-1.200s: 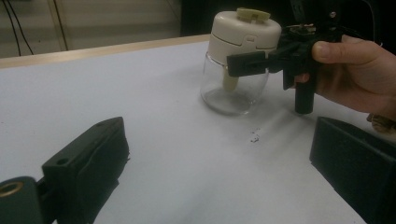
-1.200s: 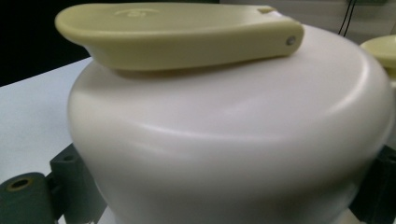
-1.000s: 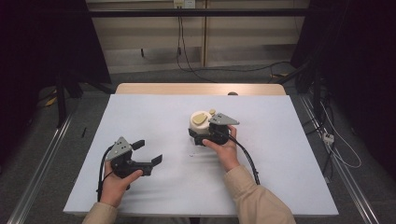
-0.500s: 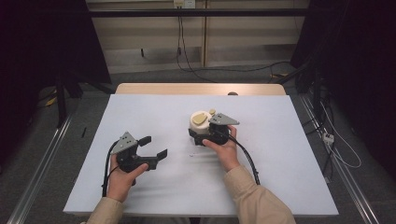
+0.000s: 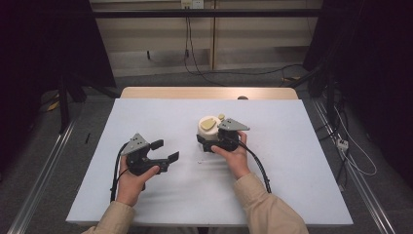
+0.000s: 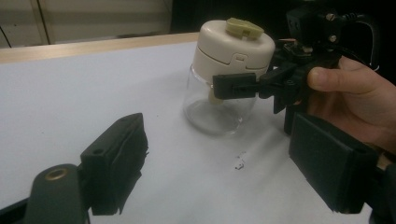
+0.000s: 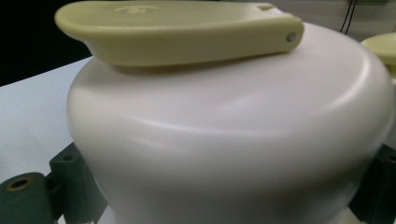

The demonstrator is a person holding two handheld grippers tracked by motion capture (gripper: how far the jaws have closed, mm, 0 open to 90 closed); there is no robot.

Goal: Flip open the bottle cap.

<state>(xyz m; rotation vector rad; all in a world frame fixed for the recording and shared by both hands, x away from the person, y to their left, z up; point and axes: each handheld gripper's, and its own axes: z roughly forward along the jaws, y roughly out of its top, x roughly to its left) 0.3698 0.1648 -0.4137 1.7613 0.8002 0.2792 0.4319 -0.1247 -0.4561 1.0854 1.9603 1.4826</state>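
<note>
Clear glass jar with cream plastic lid and yellow-green flip tab (image 5: 210, 130) stands mid-table on white sheet (image 5: 292, 161). Right gripper (image 5: 214, 142) clamps jar body. Left gripper (image 5: 165, 150), jaws just narrowing, nothing between, sits near, apart. Lid still on; opening likely remains.

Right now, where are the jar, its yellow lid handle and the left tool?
jar (image 6: 219, 109), left gripper view, clear glass base.
yellow lid handle (image 5: 209, 124), high view, flat top.
left tool (image 5: 164, 150), high view, between its tips.
</note>
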